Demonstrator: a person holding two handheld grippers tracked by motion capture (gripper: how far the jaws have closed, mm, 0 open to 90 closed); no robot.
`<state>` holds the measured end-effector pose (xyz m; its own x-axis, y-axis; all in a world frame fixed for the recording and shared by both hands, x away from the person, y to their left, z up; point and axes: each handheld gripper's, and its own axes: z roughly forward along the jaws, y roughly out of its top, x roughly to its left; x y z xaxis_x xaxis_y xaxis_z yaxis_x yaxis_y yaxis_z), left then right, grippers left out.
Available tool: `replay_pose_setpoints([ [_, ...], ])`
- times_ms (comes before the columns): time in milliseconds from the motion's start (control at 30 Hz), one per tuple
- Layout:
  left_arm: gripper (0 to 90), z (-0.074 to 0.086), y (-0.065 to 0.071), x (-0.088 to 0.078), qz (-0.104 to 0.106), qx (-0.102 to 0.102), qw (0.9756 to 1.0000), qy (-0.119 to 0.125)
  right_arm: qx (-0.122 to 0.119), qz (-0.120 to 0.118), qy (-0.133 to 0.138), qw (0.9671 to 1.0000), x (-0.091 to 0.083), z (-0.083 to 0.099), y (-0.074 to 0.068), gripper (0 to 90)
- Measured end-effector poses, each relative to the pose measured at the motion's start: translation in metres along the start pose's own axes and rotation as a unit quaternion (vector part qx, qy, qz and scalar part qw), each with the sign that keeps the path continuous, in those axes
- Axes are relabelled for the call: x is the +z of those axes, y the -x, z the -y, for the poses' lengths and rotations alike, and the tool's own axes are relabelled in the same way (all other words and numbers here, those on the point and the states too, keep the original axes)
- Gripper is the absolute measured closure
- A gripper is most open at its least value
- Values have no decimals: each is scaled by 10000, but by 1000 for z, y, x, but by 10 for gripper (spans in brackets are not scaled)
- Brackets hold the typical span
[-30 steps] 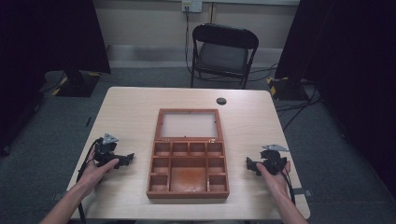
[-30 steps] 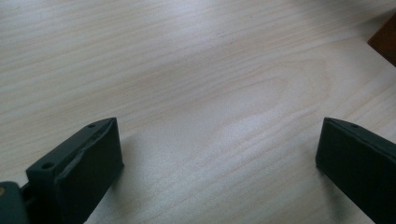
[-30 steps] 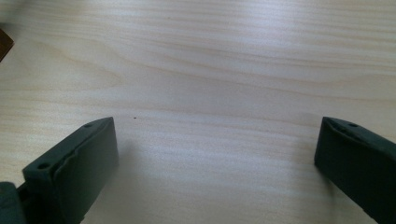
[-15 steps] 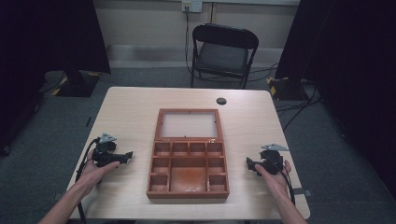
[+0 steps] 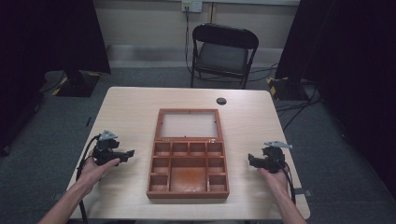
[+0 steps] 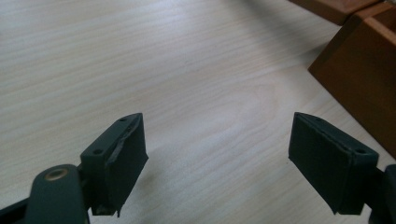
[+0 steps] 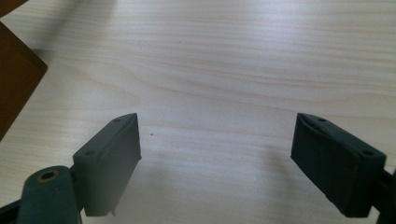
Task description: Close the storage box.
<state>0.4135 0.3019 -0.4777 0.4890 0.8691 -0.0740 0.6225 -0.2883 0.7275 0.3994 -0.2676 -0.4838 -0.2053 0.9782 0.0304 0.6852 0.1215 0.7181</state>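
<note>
1. Wooden box is seen mid surface, lid laid open, btw both claws.
2. Left claw: jaws just been closing, spread apart w/ nothing gripped.
3. Right claw: jaws just been opening, held apart, nothing gripped.

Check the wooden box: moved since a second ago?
No. The wooden compartment box sits at the same spot on the table, same gap to the black grommet.
</note>
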Motion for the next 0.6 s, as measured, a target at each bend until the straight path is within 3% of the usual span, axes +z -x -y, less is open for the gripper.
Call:
replay_pose_setpoints([
  [67,198,-3,1,-1,41,-71,10000,2,-63,-9,16,10000,0,-2,-1,152],
  [133,203,-7,2,-4,-79,-82,9999,72,-56,-59,63,9999,-2,-4,-3,166],
  [200,210,-9,4,-6,-7,-178,9997,189,-92,-140,63,9998,-3,-4,-3,196],
  [333,213,-12,7,-7,0,-32,9997,250,-22,-301,203,9993,-7,-11,-7,207],
  [400,209,-17,8,-7,63,66,9999,130,-103,-287,289,9991,-10,-17,-10,208],
  [533,224,-26,10,-6,67,-15,9994,326,-157,-475,259,9984,-10,-27,-18,210],
  [600,225,-30,11,-2,164,16,9997,153,-140,-514,273,9982,-7,-33,-24,210],
])
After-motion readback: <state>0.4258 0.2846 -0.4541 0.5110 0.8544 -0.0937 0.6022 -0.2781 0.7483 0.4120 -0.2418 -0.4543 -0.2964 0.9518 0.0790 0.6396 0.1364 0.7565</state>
